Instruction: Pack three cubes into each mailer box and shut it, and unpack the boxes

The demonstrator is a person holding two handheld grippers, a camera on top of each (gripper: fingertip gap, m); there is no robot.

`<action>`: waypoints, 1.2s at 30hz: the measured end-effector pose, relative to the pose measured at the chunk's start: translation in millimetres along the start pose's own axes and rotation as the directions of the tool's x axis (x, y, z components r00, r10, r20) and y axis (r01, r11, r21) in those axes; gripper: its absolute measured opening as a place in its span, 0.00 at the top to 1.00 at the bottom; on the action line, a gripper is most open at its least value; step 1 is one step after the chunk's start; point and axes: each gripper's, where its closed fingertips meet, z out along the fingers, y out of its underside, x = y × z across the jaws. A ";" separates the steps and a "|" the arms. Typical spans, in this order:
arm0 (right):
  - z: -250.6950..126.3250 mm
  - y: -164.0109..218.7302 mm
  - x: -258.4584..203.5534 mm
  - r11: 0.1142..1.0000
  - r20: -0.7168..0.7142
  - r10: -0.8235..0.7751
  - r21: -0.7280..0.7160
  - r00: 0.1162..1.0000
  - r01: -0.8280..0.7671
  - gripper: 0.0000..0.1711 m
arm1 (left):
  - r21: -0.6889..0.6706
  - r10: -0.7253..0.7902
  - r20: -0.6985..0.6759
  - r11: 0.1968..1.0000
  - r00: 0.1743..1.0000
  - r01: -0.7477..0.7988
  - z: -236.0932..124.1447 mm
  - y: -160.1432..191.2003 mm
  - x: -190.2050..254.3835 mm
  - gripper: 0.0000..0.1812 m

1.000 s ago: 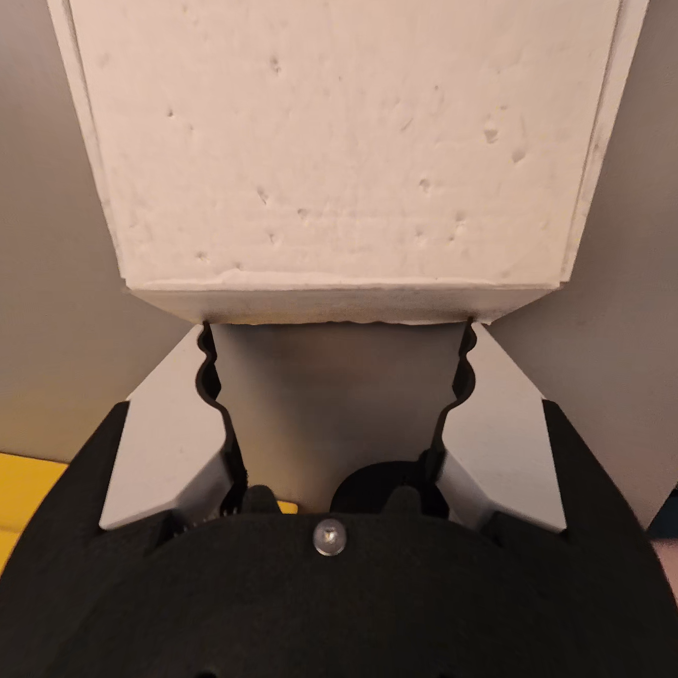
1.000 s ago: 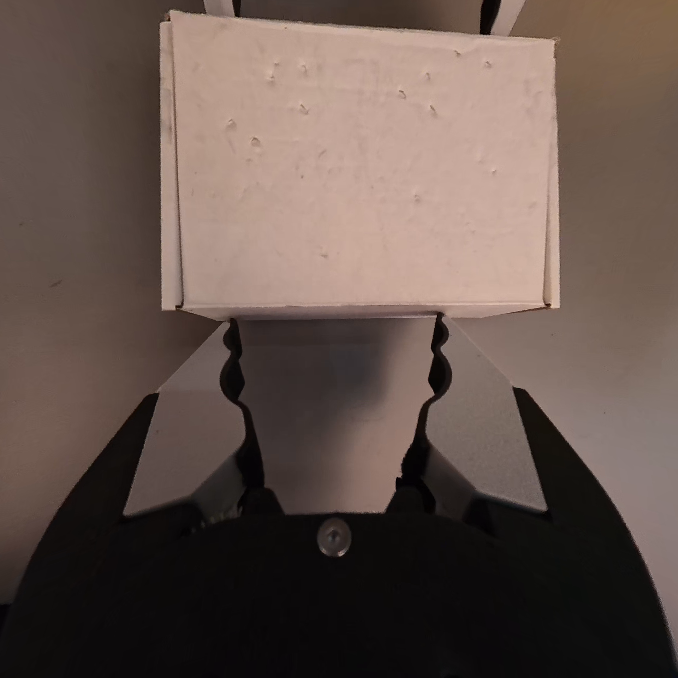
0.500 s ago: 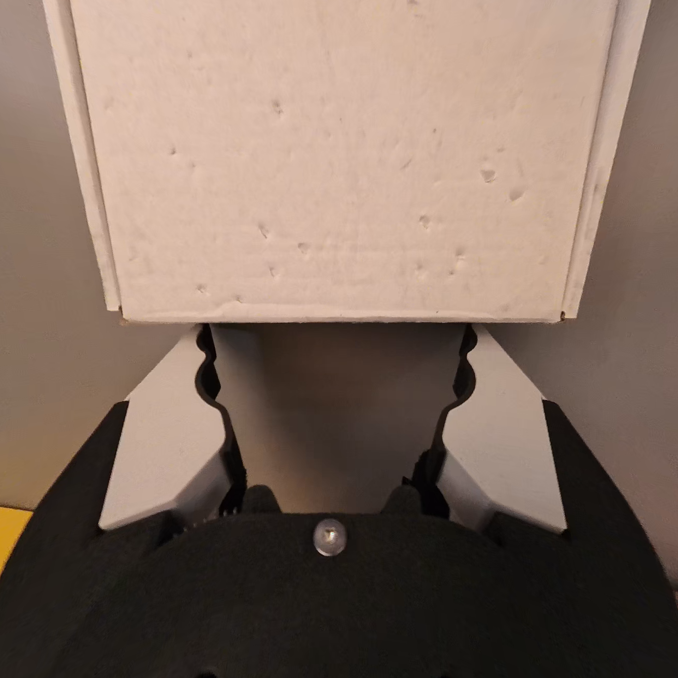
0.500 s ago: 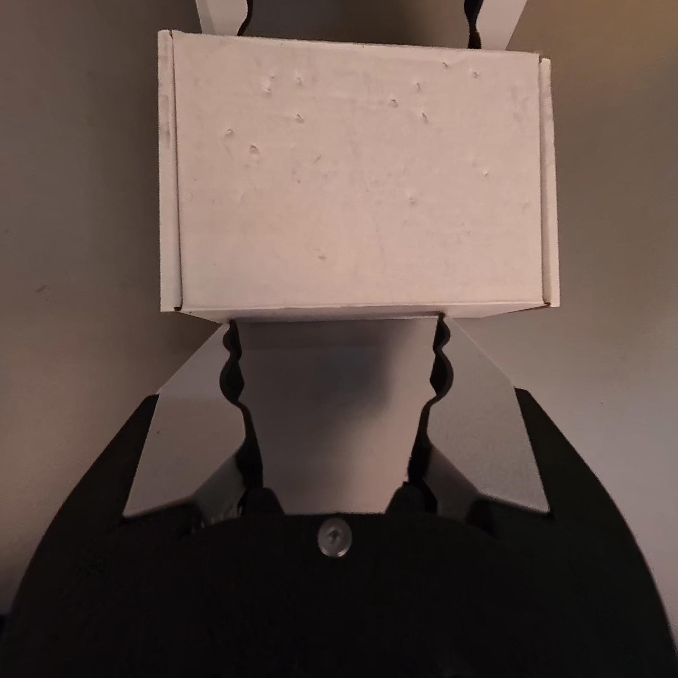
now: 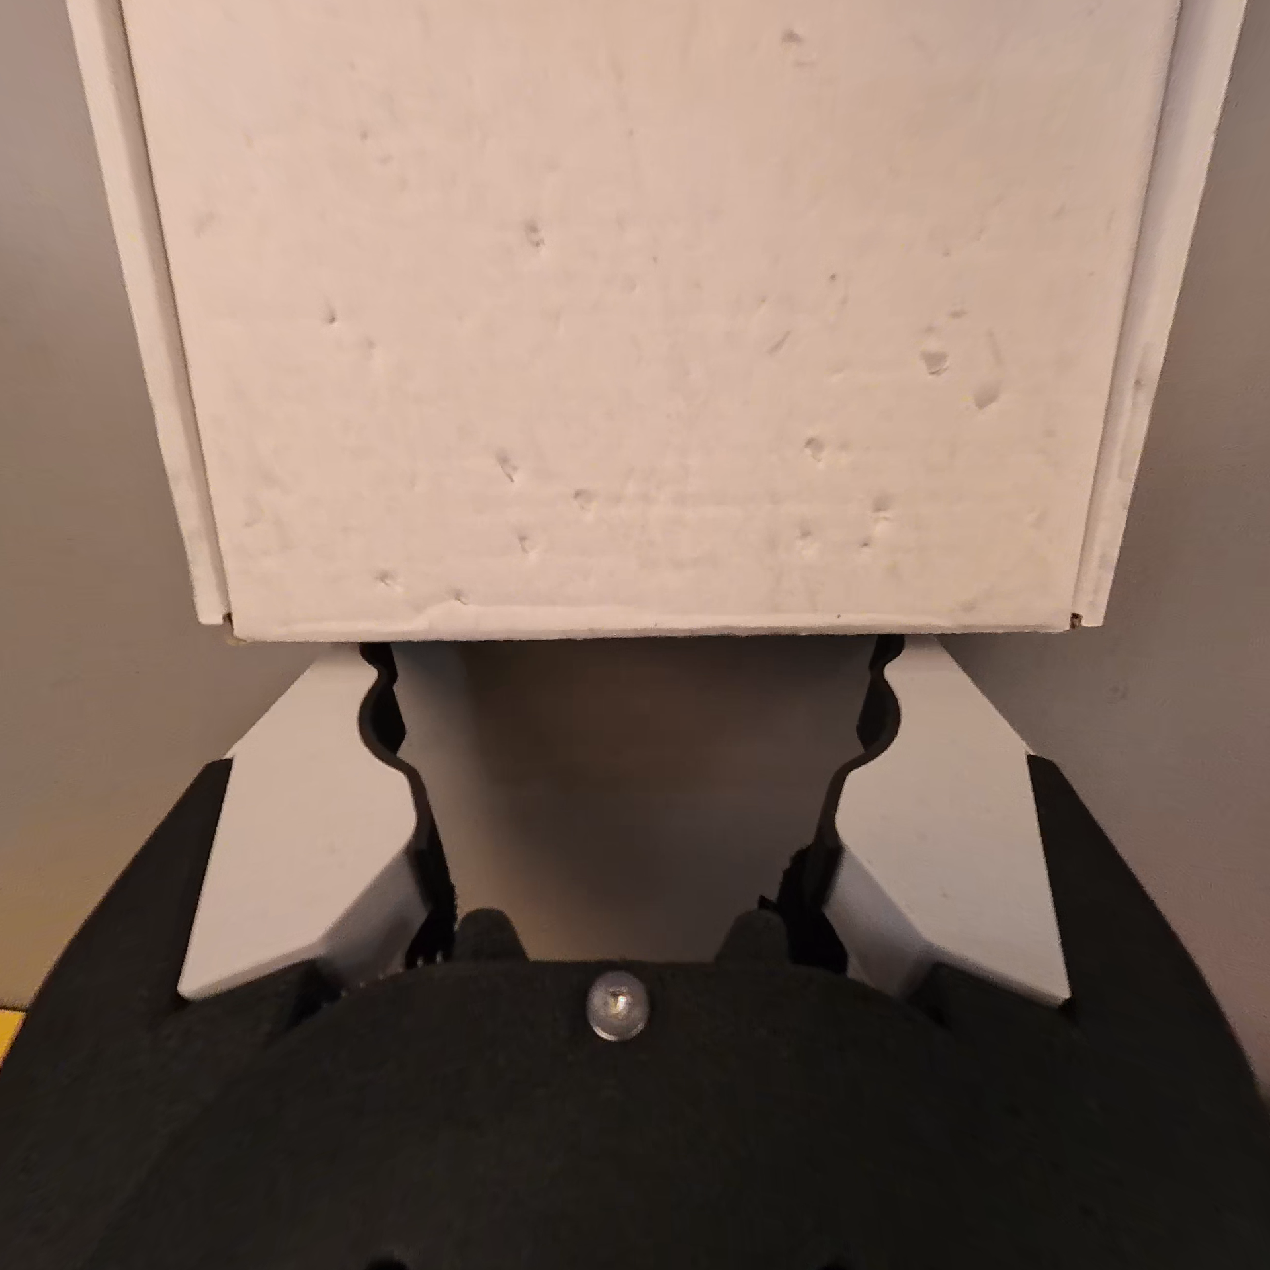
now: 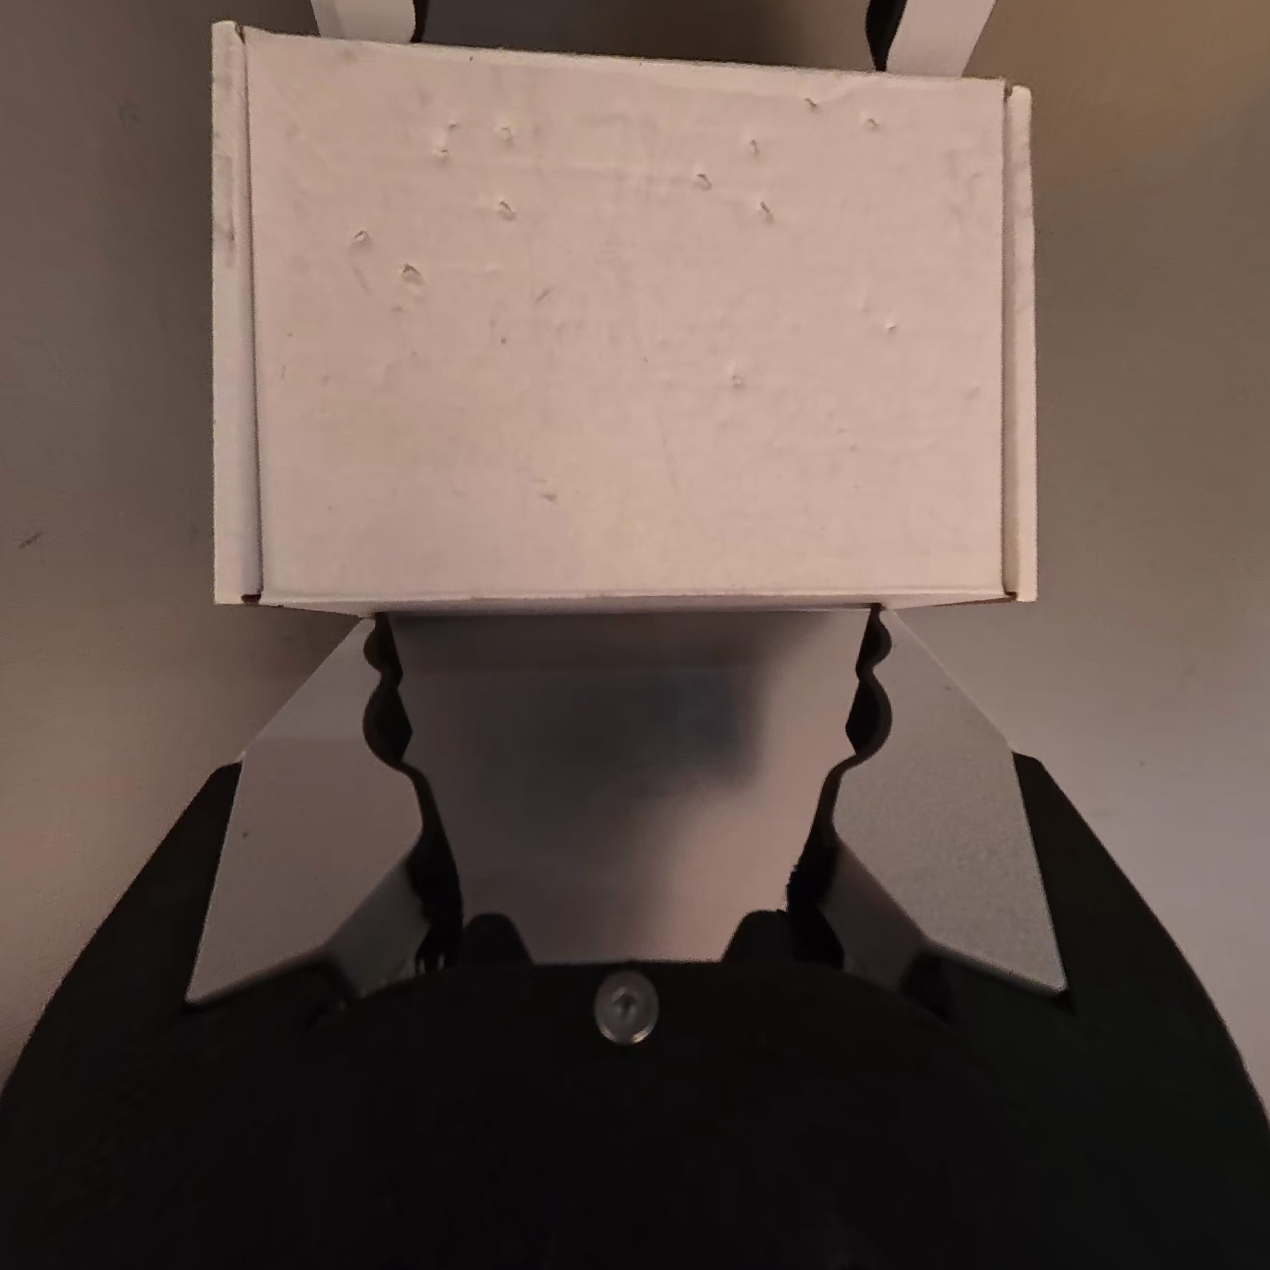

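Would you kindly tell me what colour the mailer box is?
White, with small dents on its lid; the mailer box shows whole in the right wrist view.

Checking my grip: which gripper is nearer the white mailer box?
Neither clearly: the left gripper open at one edge of the white mailer box, the right gripper open at the opposite edge, each reaching it.

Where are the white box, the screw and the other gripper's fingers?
white box [image 6: 625,330], right wrist view, middle of its lid.
screw [image 6: 625,1002], right wrist view, its head.
other gripper's fingers [image 6: 357,17], right wrist view, one finger behind the box.
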 end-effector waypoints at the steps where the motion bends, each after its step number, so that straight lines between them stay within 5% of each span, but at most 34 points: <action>1: 0.1 0.0 0.5 1.000 0.001 -0.001 0.000 1.000 0.001 0.24 | -0.001 -0.001 0.001 1.000 1.000 0.001 0.2 -0.3 -0.4 0.26; 36: -3.9 4.0 -2.2 0.999 -0.010 -0.008 -0.045 1.000 0.007 0.29 | 0.030 0.004 0.005 1.000 1.000 -0.004 1.6 -3.3 0.3 0.27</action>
